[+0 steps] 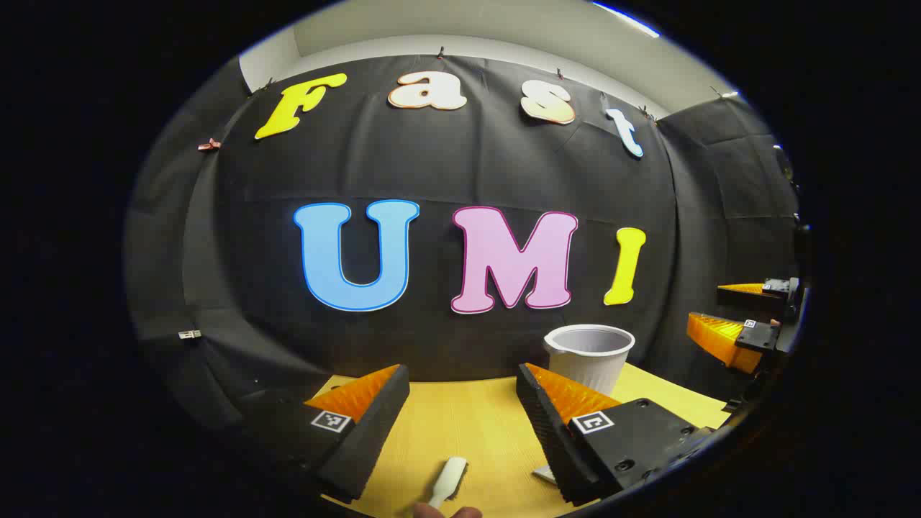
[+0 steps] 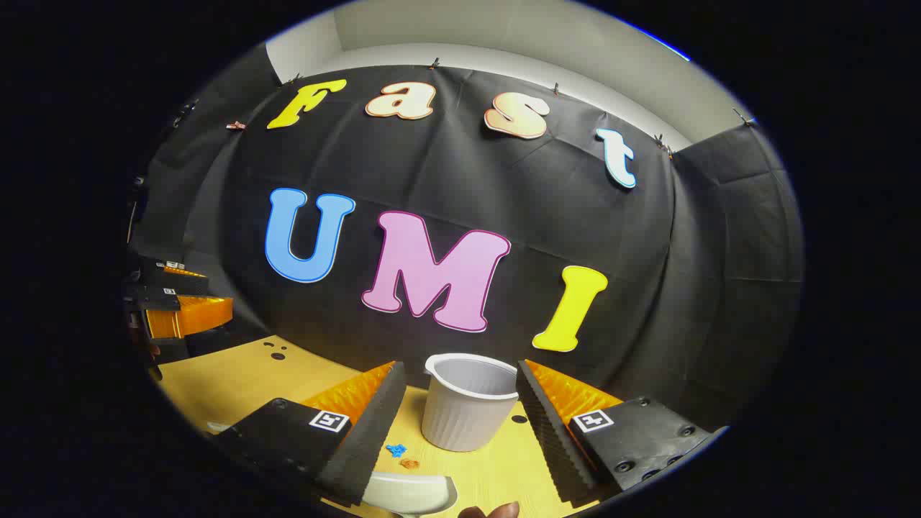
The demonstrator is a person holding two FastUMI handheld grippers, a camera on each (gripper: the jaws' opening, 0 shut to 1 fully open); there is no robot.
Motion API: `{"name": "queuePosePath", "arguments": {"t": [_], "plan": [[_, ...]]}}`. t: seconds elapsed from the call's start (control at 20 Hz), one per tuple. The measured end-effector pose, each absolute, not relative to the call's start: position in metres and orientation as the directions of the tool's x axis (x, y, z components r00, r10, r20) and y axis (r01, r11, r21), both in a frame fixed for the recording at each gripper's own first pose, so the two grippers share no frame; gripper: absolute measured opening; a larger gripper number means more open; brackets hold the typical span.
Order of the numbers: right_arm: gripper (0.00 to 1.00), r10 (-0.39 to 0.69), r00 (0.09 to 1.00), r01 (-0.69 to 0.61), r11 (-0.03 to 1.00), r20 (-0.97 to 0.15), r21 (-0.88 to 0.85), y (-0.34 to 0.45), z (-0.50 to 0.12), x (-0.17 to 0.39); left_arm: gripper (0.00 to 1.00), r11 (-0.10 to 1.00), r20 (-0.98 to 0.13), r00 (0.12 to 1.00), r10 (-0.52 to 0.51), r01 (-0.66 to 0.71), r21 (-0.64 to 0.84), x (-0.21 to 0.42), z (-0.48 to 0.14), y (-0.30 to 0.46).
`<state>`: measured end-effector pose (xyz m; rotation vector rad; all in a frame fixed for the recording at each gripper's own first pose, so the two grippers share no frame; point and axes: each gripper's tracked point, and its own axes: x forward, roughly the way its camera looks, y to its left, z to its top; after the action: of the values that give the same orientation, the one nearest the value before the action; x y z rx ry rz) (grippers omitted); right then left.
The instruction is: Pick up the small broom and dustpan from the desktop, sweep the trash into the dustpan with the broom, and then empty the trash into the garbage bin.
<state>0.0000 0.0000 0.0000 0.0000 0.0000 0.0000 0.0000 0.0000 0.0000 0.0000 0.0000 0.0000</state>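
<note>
The small white broom (image 1: 447, 480) lies on the yellow desktop (image 1: 475, 424), below and between the fingers of my left gripper (image 1: 462, 370), which is open and holds nothing. The white ribbed garbage bin (image 1: 588, 356) stands upright behind its right finger. In the right gripper view the same bin (image 2: 468, 403) stands straight ahead, between the fingers of my right gripper (image 2: 460, 365), open and empty. The white dustpan (image 2: 410, 493) lies near the bottom edge. Blue trash (image 2: 395, 450) and orange trash (image 2: 409, 463) lie just beyond it, left of the bin.
The right gripper (image 1: 705, 302) hangs at the far right of the left gripper view; the left gripper (image 2: 216, 291) shows at the far left of the right gripper view. A fingertip (image 2: 496, 512) pokes in at the bottom. Dark holes (image 2: 277, 350) dot the desktop (image 2: 237, 381).
</note>
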Motion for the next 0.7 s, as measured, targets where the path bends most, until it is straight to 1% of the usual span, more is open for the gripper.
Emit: {"name": "queuePosePath", "arguments": {"t": [0.3,0.5,0.65,0.7], "plan": [[0.96,0.01,1.0,-0.01,1.0,-0.013,-0.007,0.002,-0.003,0.001,0.96,1.0,-0.014,1.0,-0.008,0.009,0.01,-0.003,-0.008,-0.006],[0.96,0.026,0.999,-0.027,1.0,-0.041,-0.009,0.005,-0.013,0.002,0.96,1.0,-0.026,1.0,-0.012,0.012,0.015,0.0,-0.013,-0.008],[0.96,0.06,0.995,-0.061,0.998,-0.077,-0.01,0.011,-0.027,-0.007,0.96,0.999,-0.03,0.999,-0.013,0.014,0.03,0.001,-0.016,-0.007],[0.97,0.075,0.992,-0.076,0.997,-0.104,-0.008,0.013,-0.035,-0.008,0.96,0.999,-0.032,0.999,-0.012,0.013,0.038,0.001,-0.02,-0.007]]}}
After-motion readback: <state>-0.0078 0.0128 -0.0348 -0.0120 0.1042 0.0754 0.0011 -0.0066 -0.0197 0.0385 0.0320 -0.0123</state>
